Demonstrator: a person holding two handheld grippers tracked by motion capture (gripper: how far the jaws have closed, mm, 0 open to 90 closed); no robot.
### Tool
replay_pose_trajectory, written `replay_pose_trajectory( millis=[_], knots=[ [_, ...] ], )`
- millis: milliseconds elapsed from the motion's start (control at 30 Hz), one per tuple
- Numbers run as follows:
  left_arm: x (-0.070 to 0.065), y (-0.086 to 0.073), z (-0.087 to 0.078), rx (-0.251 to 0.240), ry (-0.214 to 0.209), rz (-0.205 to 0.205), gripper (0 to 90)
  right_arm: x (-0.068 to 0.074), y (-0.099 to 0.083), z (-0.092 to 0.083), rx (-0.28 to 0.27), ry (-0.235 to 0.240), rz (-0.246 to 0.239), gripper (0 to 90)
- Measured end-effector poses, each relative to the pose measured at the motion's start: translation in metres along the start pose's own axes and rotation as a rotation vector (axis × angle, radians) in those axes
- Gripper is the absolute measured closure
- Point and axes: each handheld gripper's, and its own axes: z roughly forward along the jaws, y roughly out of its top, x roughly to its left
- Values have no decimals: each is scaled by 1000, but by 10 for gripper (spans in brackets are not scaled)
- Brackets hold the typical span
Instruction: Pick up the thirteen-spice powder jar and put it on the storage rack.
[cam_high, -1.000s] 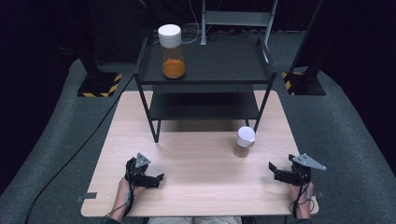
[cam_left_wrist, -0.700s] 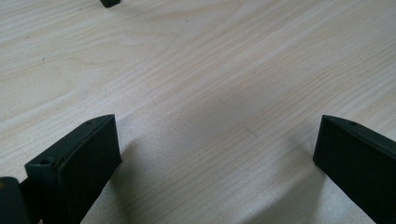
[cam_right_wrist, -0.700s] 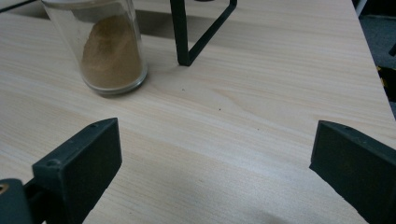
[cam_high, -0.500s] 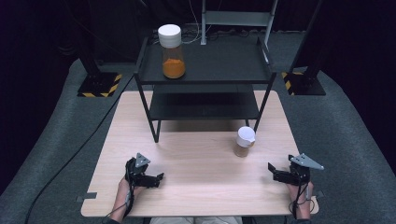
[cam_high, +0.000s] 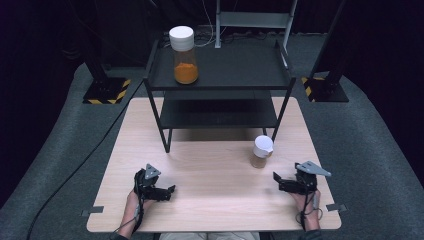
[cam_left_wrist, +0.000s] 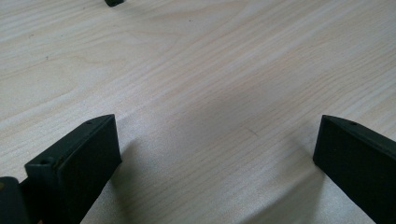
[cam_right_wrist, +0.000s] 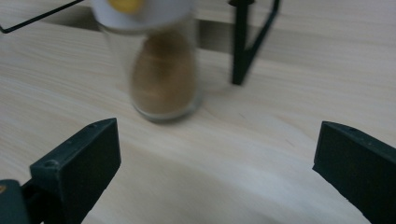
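My left gripper (cam_high: 170, 189) sits low over the near left part of the light wooden table (cam_high: 210, 165), its 2 black jaws spread wide with bare wood grain between them, as the left gripper view shows. My right gripper (cam_high: 276, 181) rests at the near right, jaws equally wide and holding nothing, pointed toward the table's middle. Just ahead of it, apart from the jaws, stands a small glass jar (cam_high: 261, 151) of brown powder with a white lid; in the right gripper view the jar (cam_right_wrist: 161, 70) is blurred, upright on the wood, with a black shelf leg (cam_right_wrist: 240, 44) beside it. Farther back, a black 2-tier metal shelf (cam_high: 220, 82) straddles the table's far edge, and on the left of its top tier stands a taller white-capped jar (cam_high: 183, 55) partly filled with orange powder.
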Motion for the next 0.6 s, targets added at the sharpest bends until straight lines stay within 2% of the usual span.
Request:
replay_pose_trajectory(
  millis=[33, 67, 100, 133, 200, 233, 300, 333, 367, 600],
  knots=[
    [0, 0, 0, 0, 0, -1, 1, 3, 6, 7, 4, 18, -9, 0],
    [0, 0, 0, -1, 0, 0, 1, 13, 14, 18, -7, 25, -38, 0],
    [0, 0, 0, -1, 0, 0, 1, 13, 14, 18, -7, 25, -38, 0],
    [0, 0, 0, -1, 0, -1, 1, 18, 23, 30, -4, 29, -55, 0],
    [0, 0, 0, -2, 0, -1, 1, 21, 27, 36, -2, 25, -60, 0],
    [0, 0, 0, -1, 0, -1, 1, 26, 31, 46, -4, 22, -67, 0],
    [0, 0, 0, -1, 0, -1, 0, 32, 35, 55, -1, 6, -76, 0],
    [0, 0, 0, -1, 0, -1, 0, 32, 35, 55, -1, 6, -76, 0],
    [0, 0, 0, -1, 0, -1, 1, 37, 36, 61, -9, -15, -86, 0],
    [0, 0, 0, -1, 0, -1, 1, 38, 40, 72, -33, -25, -74, 0]
  ],
)
